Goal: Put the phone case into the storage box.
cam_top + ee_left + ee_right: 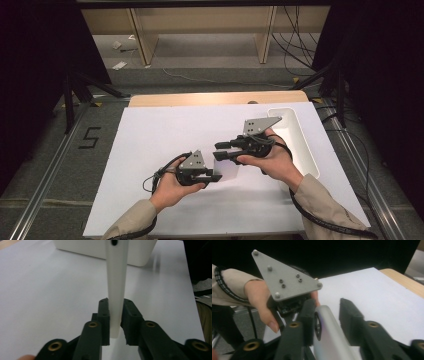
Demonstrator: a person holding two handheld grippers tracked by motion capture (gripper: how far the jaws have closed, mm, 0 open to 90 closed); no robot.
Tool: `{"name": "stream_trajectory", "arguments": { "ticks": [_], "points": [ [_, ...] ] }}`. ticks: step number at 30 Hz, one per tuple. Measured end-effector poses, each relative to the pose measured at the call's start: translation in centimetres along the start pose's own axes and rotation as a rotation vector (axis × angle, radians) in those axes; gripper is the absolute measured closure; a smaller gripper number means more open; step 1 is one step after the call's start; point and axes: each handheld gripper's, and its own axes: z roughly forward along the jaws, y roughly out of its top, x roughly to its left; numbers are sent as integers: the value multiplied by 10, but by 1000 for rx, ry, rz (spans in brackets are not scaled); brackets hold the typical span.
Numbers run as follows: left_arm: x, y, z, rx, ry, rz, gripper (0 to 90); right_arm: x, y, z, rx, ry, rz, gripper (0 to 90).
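Near the surface's (150, 200) middle, the left tool (212, 176) clamped the white strip (116, 290) while the right tool (220, 151) stood loose around it, so a sudden tug might twist it free.

White flat piece (116, 285) showing a black hole near its top, looking silvery-grey in the right gripper view. Both grippers, left (212, 176) and right (219, 150), appearing black with brass-coloured rivets and grey plates. Bin (300, 145) and table sheet (150, 150) reading white; sleeves (320, 200) showing beige.
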Motion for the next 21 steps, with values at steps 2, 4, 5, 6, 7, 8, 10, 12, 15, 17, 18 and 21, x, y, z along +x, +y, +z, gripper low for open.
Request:
{"name": "stream_trajectory", "arguments": {
  "ticks": [2, 4, 5, 6, 7, 8, 10, 12, 15, 17, 18, 21],
  "points": [
    [-1, 1, -1, 4, 9, -3, 805, 0, 0, 0, -13, -10, 1, 589],
    [-2, 2, -1, 2, 11, -13, 807, -1, -1, 0, -25, -31, -4, 540],
    [-2, 2, -1, 2, 11, -13, 807, -1, -1, 0, -25, -31, -4, 540],
    [-1, 2, -2, 5, 21, -15, 808, -1, -1, 0, -30, -45, 0, 511],
    [-1, 2, -2, 4, 24, -19, 808, -2, -1, 0, -31, -48, 0, 501],
    [-1, 2, -2, 4, 31, -22, 808, -2, -2, 0, -34, -53, 0, 479],
    [-2, 3, -2, 1, 43, -30, 808, -4, -3, 0, -43, -74, 5, 421],
    [-2, 4, -3, 5, 62, -32, 808, -4, -4, 0, -61, -89, 15, 376],
    [-2, 4, -4, 1, 99, -35, 808, -6, -5, 0, -80, -101, 33, 347],
    [-2, 4, -4, 4, 121, -39, 808, -7, -6, -1, -104, -117, 50, 312],
    [-1, 4, -5, 4, 127, -42, 808, -8, -6, -2, -114, -122, 58, 298],
    [0, 4, -7, -2, 157, -64, 808, -9, -7, -3, -135, -155, 70, 250]
  ]
}}
